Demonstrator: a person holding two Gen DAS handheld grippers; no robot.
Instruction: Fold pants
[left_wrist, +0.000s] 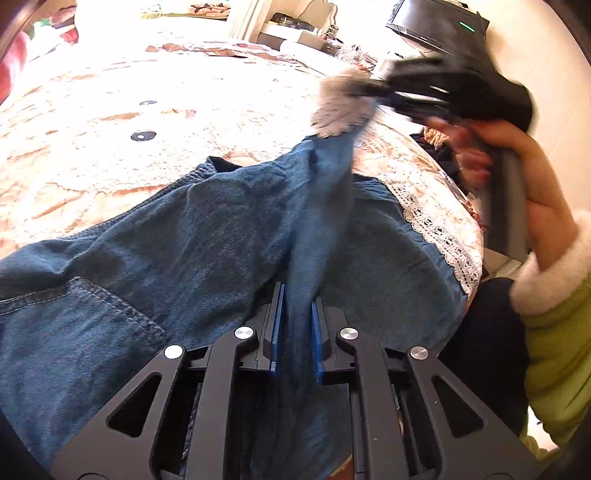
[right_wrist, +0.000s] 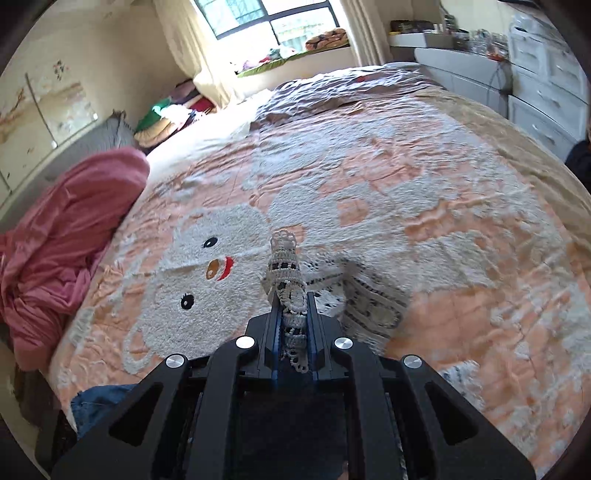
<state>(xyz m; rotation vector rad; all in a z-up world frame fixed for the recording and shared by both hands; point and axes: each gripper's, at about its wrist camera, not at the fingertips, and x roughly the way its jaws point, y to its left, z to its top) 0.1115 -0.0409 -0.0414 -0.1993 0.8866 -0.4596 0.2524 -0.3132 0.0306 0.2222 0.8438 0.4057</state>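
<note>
Blue denim pants (left_wrist: 147, 258) with white lace hems lie on the bed, back pocket at the lower left. My left gripper (left_wrist: 297, 314) is shut on a ridge of the denim. My right gripper (left_wrist: 373, 92), blurred at the upper right of the left wrist view, is shut on the lace hem (left_wrist: 340, 110) of one leg and holds it lifted above the bed. In the right wrist view the right gripper (right_wrist: 291, 314) pinches the lace hem (right_wrist: 286, 266), which sticks up between the fingers. A bit of denim (right_wrist: 99, 402) shows at the lower left.
The bed carries a peach and white blanket (right_wrist: 406, 192) with a bear face. A pink quilt (right_wrist: 66, 221) is bunched at its left side. White drawers (right_wrist: 546, 85) stand at the right. The second lace hem (left_wrist: 443, 236) lies near the bed's right edge.
</note>
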